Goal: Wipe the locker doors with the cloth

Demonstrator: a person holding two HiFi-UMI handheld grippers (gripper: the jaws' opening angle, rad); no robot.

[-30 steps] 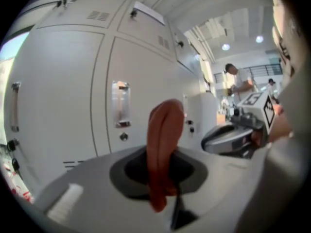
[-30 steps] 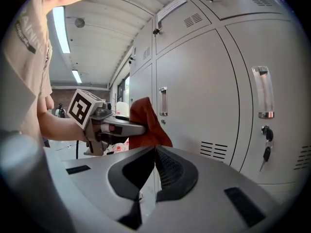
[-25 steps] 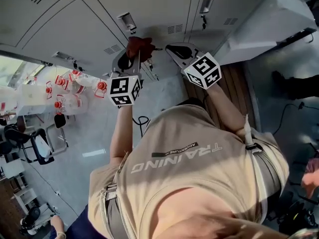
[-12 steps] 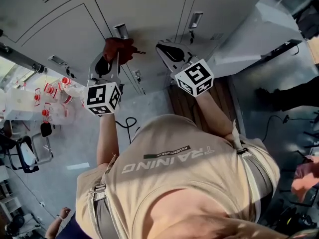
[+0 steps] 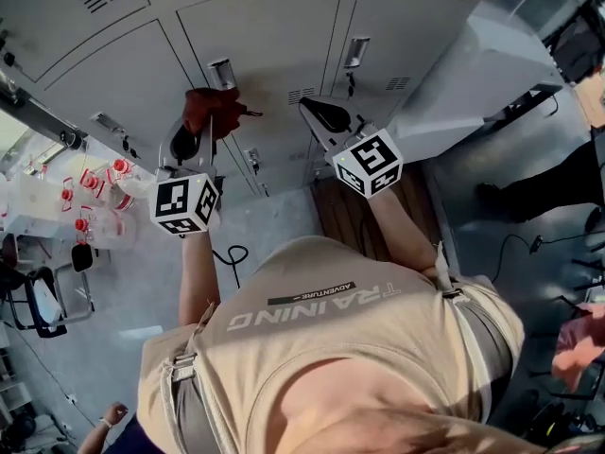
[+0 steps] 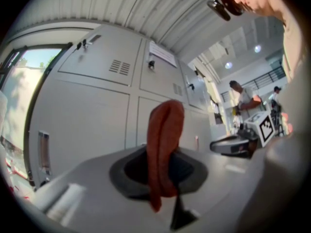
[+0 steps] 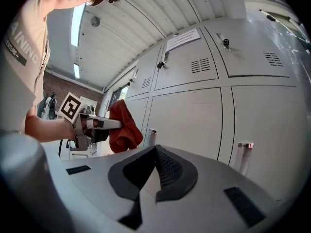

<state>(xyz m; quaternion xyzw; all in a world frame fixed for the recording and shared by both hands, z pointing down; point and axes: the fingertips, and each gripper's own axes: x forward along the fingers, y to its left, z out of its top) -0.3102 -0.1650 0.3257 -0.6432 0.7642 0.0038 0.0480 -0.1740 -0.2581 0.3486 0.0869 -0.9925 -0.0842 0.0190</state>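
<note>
The red cloth (image 5: 213,110) is pinched in my left gripper (image 5: 210,126), which is shut on it and held up close to a grey locker door (image 5: 269,41), just below a metal handle (image 5: 220,72). In the left gripper view the cloth (image 6: 163,144) stands up between the jaws in front of the locker doors (image 6: 92,115). My right gripper (image 5: 308,106) hangs to the right of it, shut and holding nothing. From the right gripper view (image 7: 156,152), the cloth (image 7: 124,125) hangs beside the doors (image 7: 189,115); whether it touches them I cannot tell.
Several bottles with red caps (image 5: 90,183) sit at the left, near a black chair (image 5: 38,296). A cable (image 5: 232,253) lies on the floor by wooden planks (image 5: 345,211). A grey sloped cabinet (image 5: 492,55) stands at the right. People stand far off (image 6: 240,98).
My left gripper has carried the cloth leftward along the lockers, ending just below the door handle. The right gripper followed alongside and stayed shut.
</note>
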